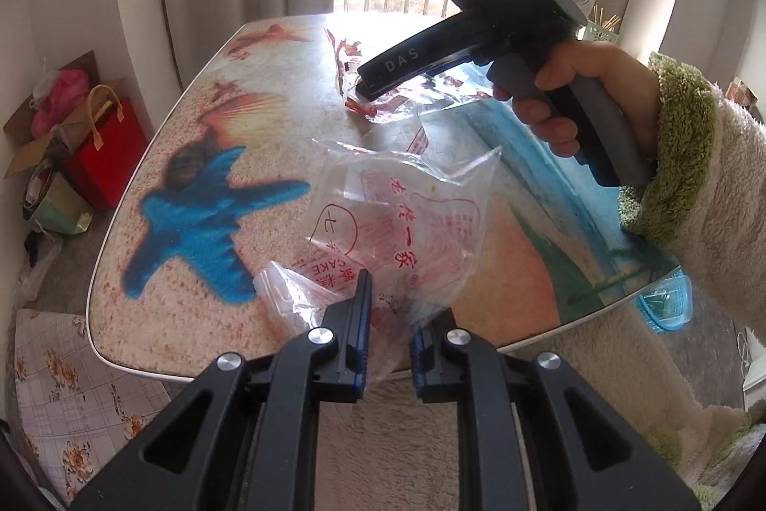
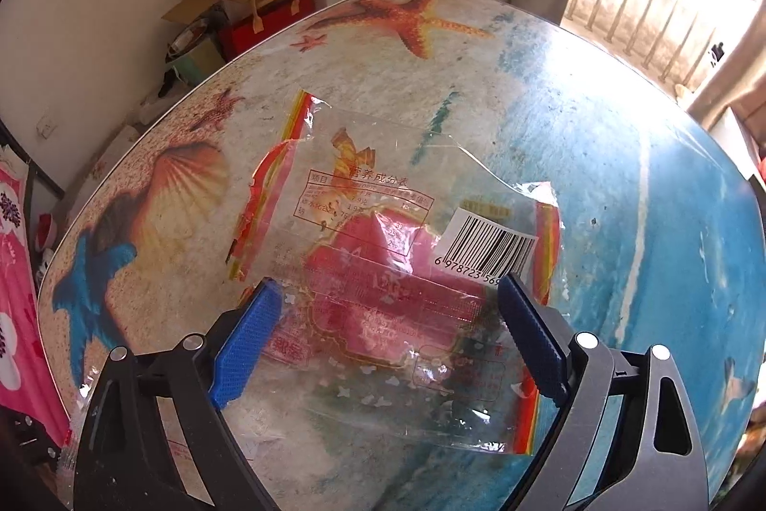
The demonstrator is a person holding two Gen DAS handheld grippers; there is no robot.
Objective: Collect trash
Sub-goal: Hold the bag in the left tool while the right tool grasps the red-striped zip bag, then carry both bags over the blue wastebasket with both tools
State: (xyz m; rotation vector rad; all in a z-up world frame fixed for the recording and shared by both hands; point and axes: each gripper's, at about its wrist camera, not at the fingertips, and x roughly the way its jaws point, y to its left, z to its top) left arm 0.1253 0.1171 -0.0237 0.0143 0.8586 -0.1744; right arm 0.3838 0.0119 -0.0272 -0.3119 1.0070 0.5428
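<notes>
Lying flat, wrapper (image 2: 392,271) apparently pointing table-far-edge

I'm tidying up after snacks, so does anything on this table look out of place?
Yes: two empty clear wrappers. One with red print hangs crumpled from the shut left gripper. Another, with a barcode, lies flat on the table under the open right gripper, its red edge torn.

Beach-print table (image 2: 622,176), clear wrapper (image 2: 383,223) flat
</notes>
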